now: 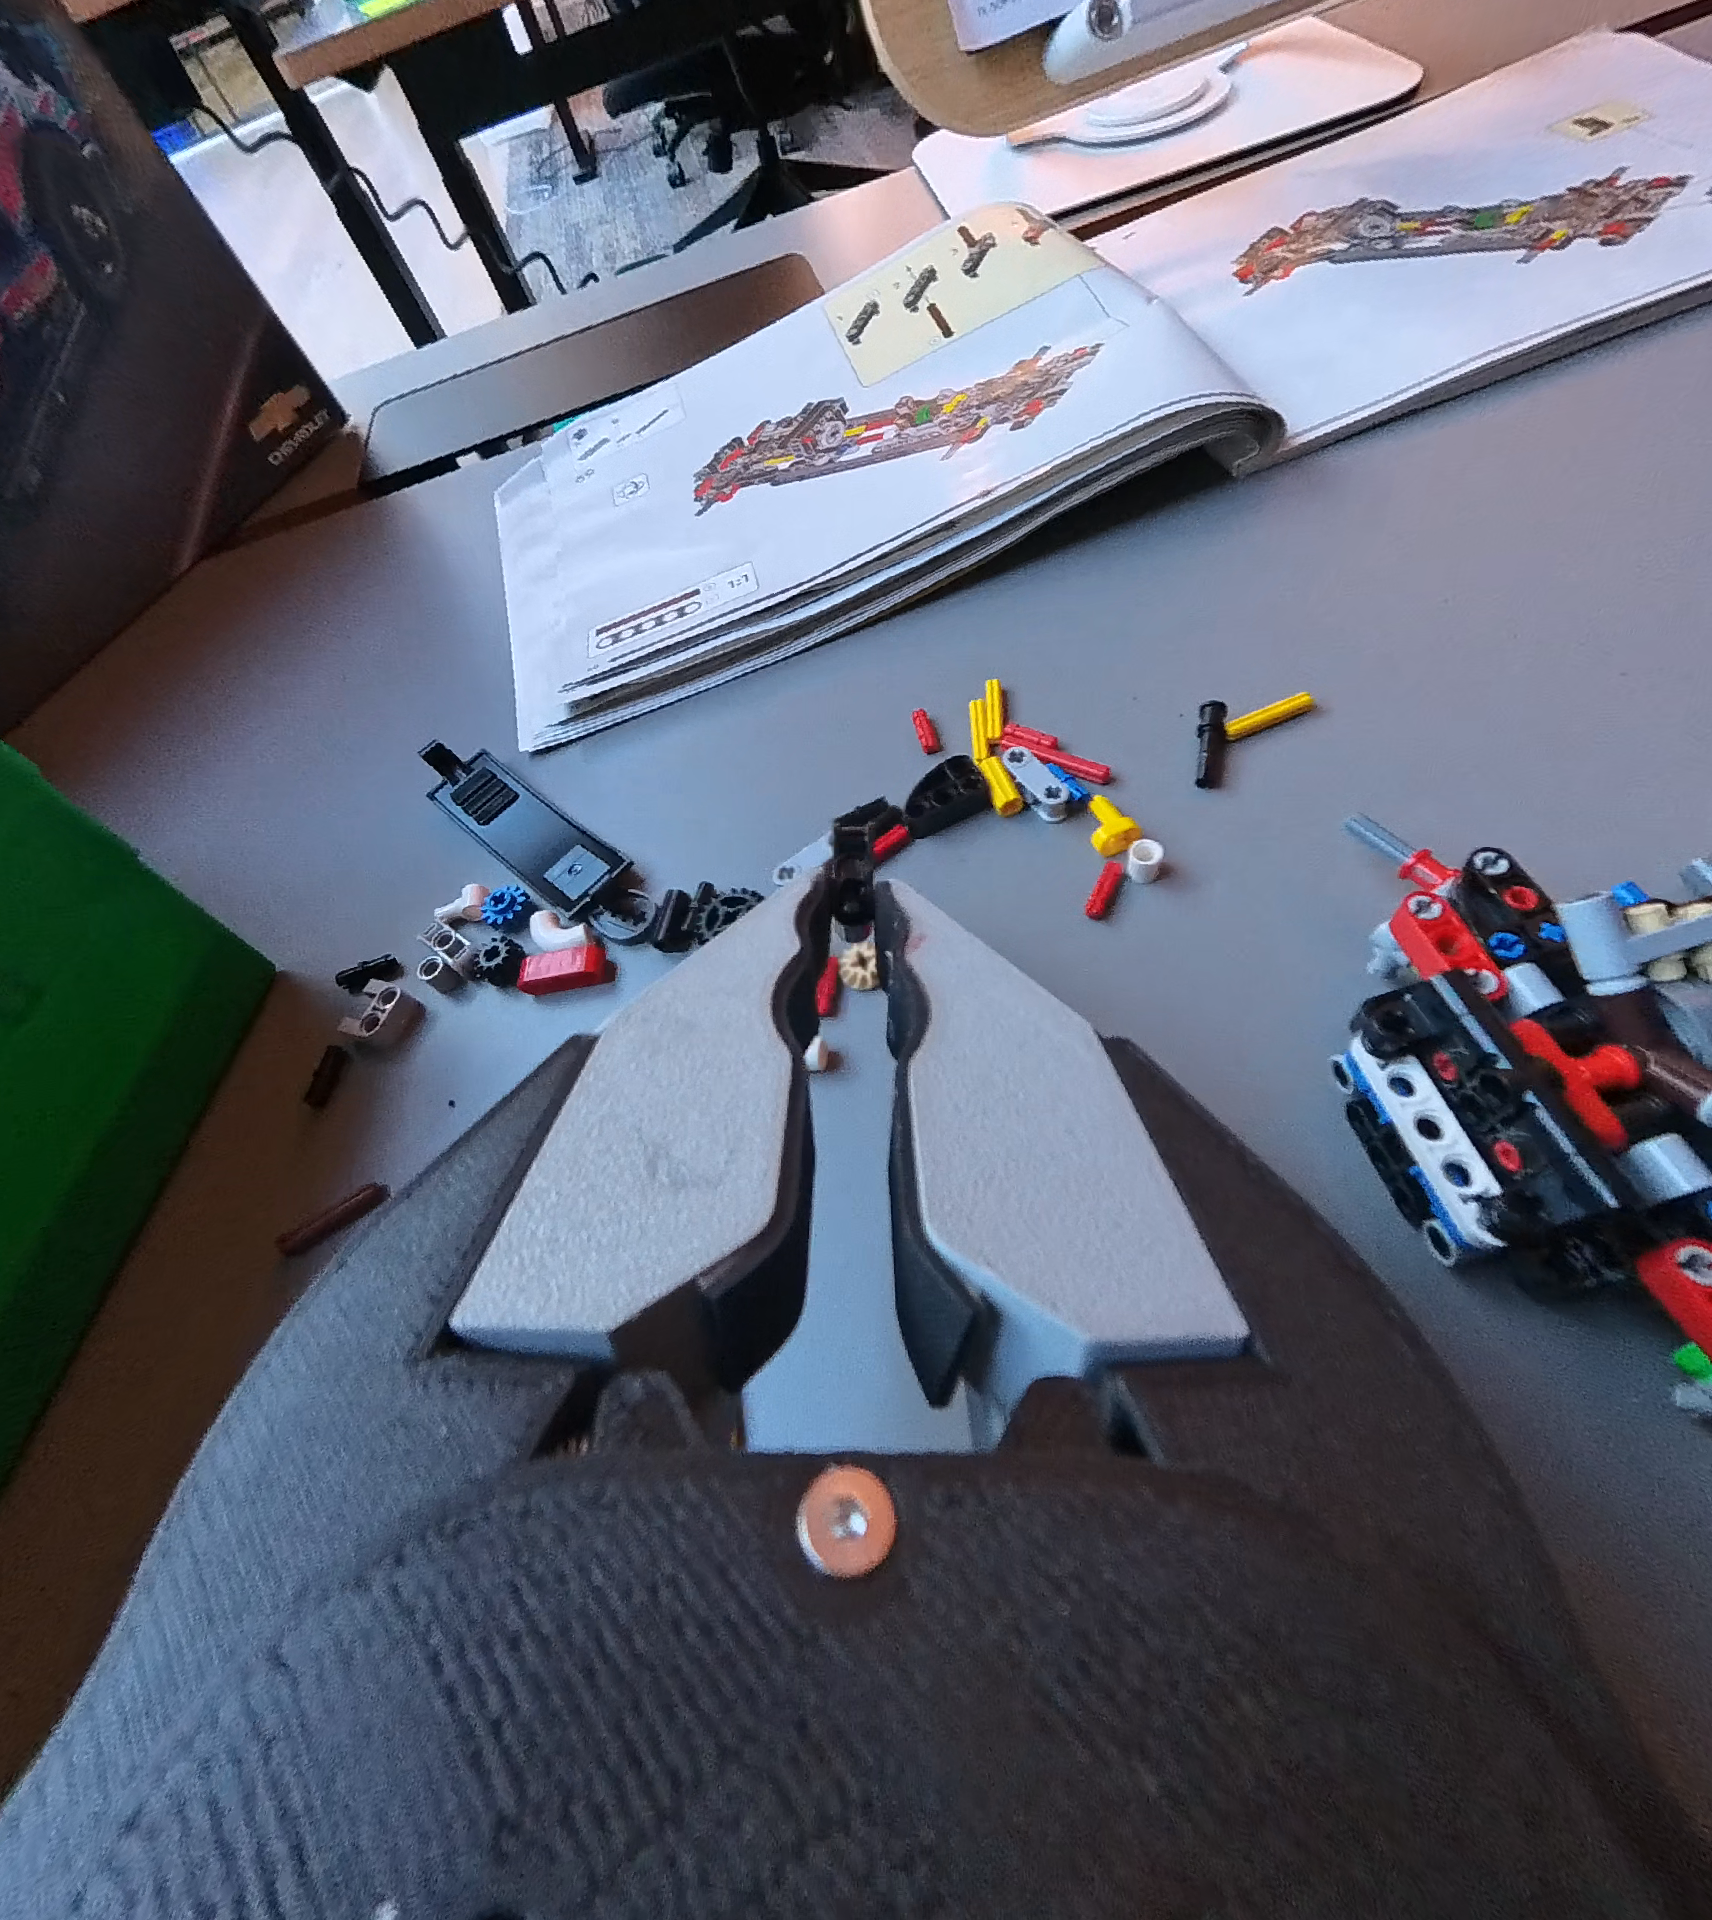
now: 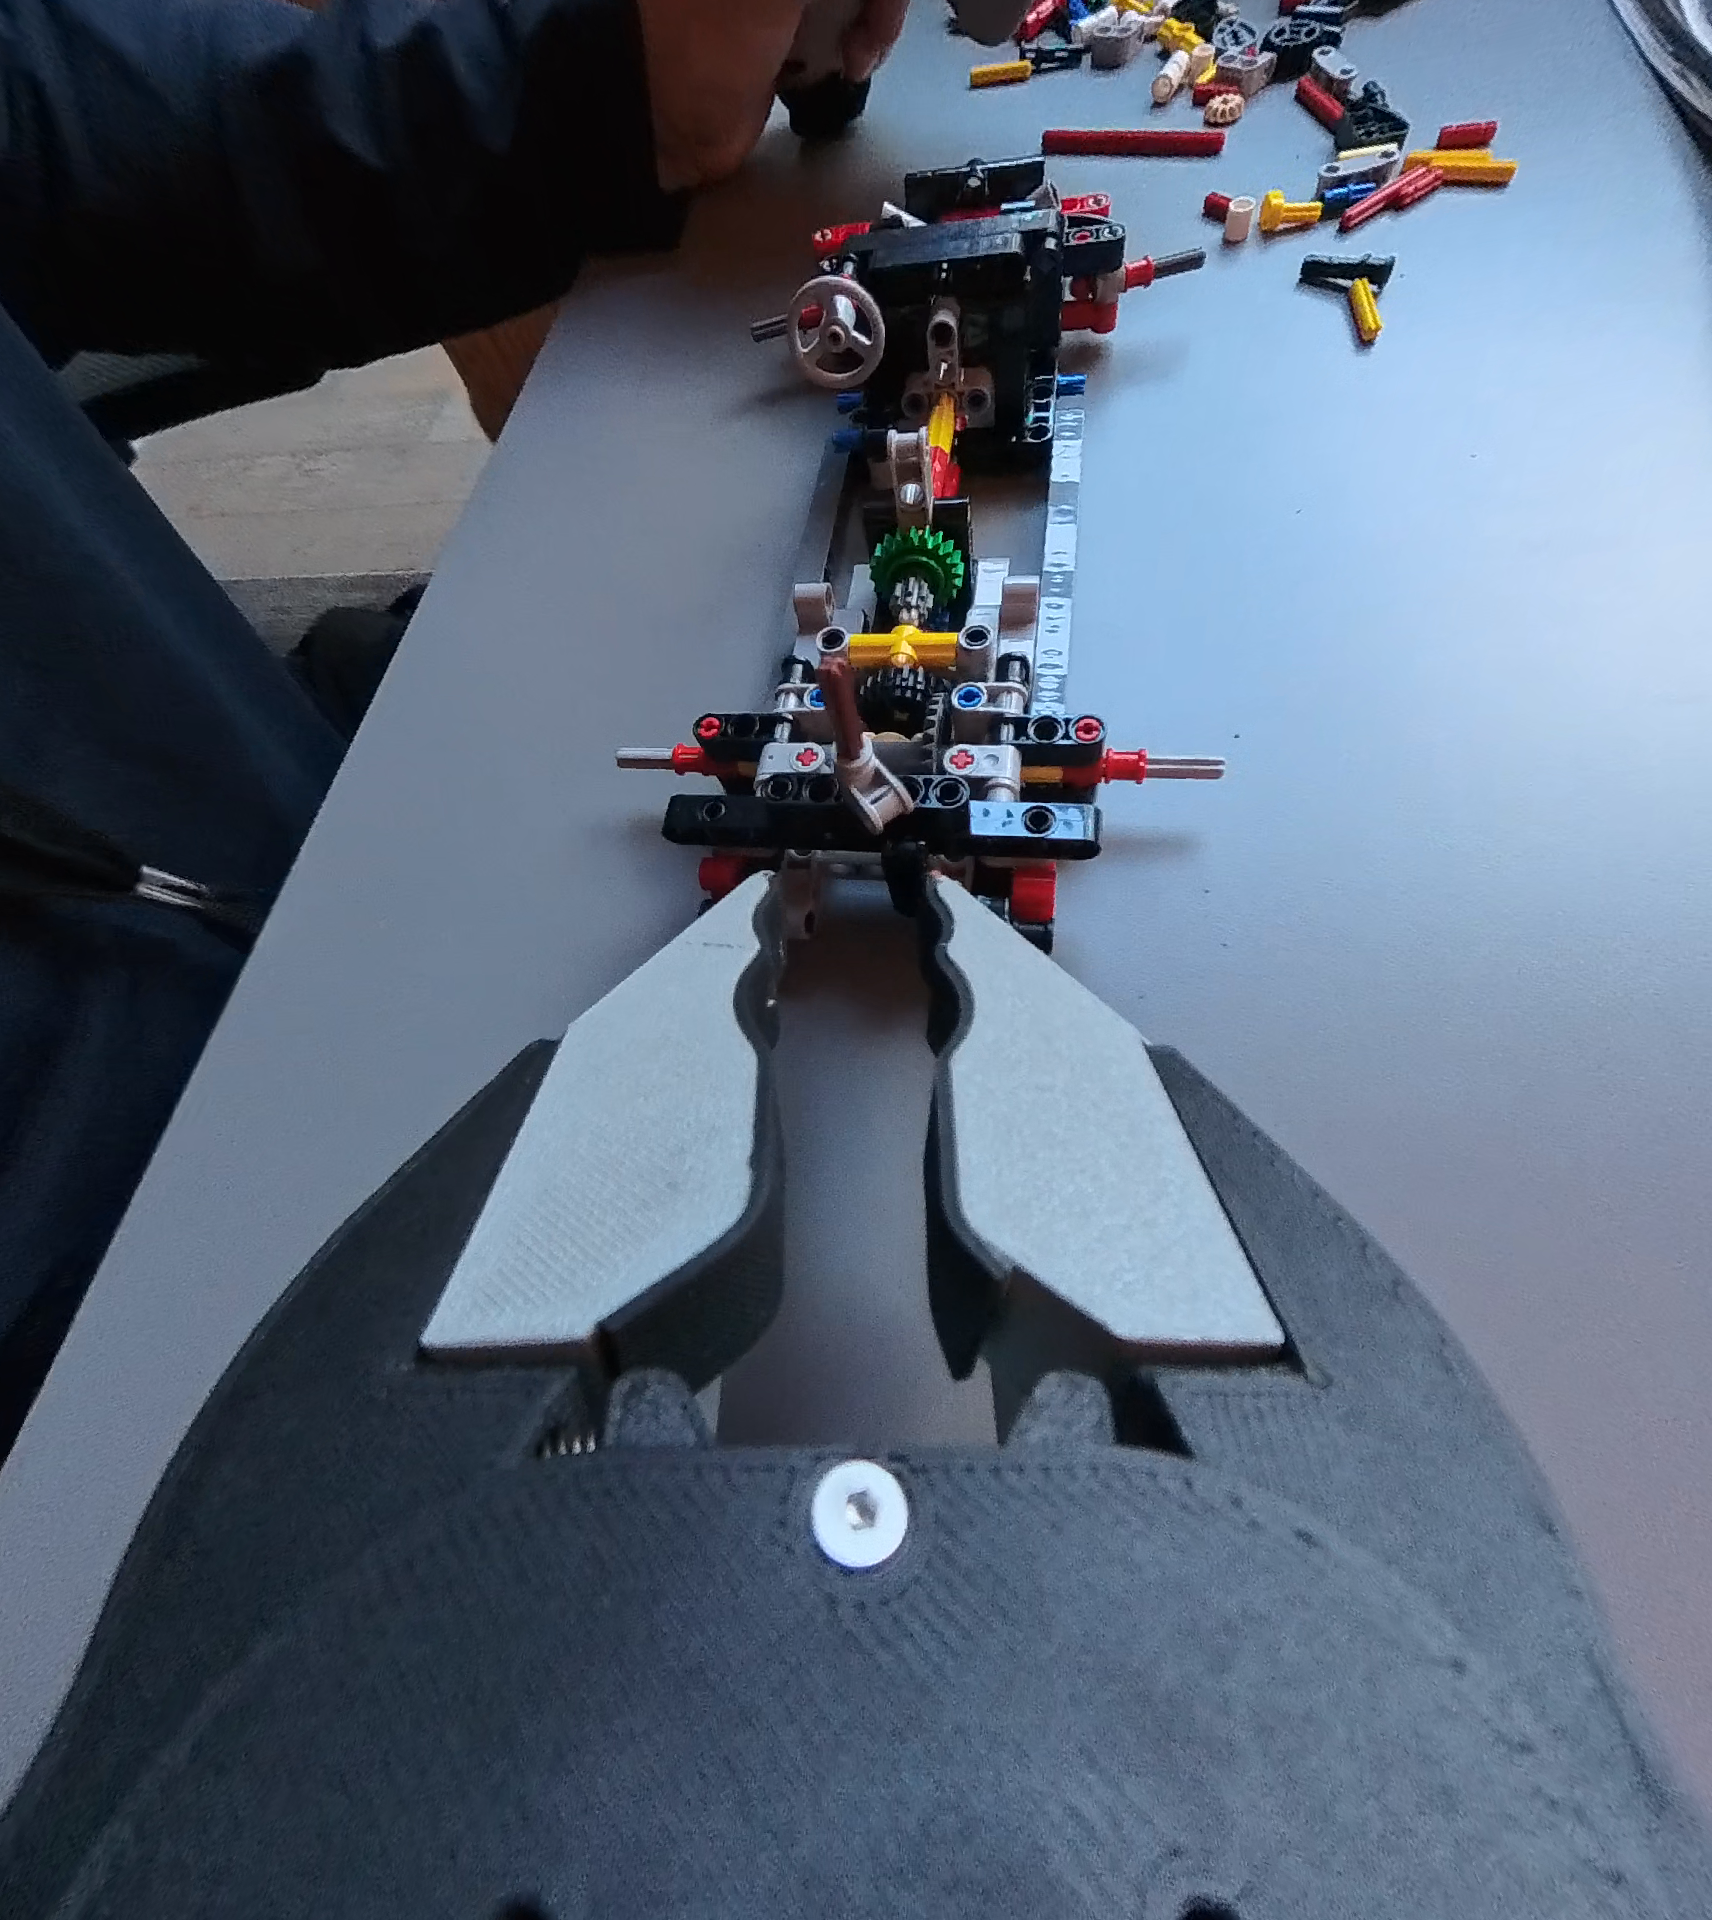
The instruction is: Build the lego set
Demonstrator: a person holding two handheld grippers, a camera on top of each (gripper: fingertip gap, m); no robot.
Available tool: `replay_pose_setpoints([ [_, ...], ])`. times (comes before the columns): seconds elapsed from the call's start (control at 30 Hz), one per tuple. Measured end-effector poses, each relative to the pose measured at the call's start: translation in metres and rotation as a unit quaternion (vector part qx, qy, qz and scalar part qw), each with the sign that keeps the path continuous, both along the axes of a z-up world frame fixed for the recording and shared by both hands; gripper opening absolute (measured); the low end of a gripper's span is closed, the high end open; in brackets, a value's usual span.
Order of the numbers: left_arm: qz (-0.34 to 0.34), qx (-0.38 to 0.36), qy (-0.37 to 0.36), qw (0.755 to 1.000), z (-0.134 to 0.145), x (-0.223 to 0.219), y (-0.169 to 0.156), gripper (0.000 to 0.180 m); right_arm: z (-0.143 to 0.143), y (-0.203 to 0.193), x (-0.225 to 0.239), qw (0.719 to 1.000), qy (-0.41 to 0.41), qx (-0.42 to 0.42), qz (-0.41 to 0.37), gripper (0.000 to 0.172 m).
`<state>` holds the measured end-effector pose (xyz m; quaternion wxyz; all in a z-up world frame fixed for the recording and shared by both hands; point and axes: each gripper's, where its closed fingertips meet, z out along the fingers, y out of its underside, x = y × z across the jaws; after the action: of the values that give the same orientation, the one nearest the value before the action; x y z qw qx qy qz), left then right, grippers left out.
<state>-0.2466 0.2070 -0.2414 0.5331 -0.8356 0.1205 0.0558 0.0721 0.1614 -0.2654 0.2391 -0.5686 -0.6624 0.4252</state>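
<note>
Left hand-held gripper (image 1: 850, 914) pinches a black connector piece (image 1: 852, 862) over loose parts (image 1: 1028, 769) (gray desk (image 1: 1351, 582)); right hand-held gripper (image 2: 852, 914) open at the model chassis (image 2: 893, 769).

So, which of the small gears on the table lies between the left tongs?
The tan gear: it lies between the two fingers, while the blue gear and black gear lie off to the left.

The right gripper (image 2: 847, 914) is seen parted at the near end of a brick-built chassis (image 2: 935, 582) lying along the tabletop's (image 2: 1454, 727) left edge, loose pieces (image 2: 1351, 156) scattered beyond.

Matt grey table (image 2: 1454, 727), glossy plastic bricks (image 1: 1039, 769).
</note>
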Motion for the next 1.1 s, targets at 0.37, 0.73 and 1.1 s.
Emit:
replay_pose_setpoints([
  [0.37,0.006,-0.004,-0.014,1.000,-0.0006,-0.0035,0.0009,0.006,0.0027,-0.0028,0.0010,1.000,0.010,0.006,0.009,0.029],
  [0.73,0.005,-0.003,-0.016,1.000,-0.0002,-0.0033,0.0012,0.006,0.0016,-0.0017,-0.0072,0.998,0.015,0.055,-0.010,0.030],
  [1.1,0.005,-0.007,-0.017,1.000,-0.0012,-0.0032,0.0017,0.006,0.0005,-0.0013,-0.0085,0.997,0.014,0.081,-0.015,0.013],
])
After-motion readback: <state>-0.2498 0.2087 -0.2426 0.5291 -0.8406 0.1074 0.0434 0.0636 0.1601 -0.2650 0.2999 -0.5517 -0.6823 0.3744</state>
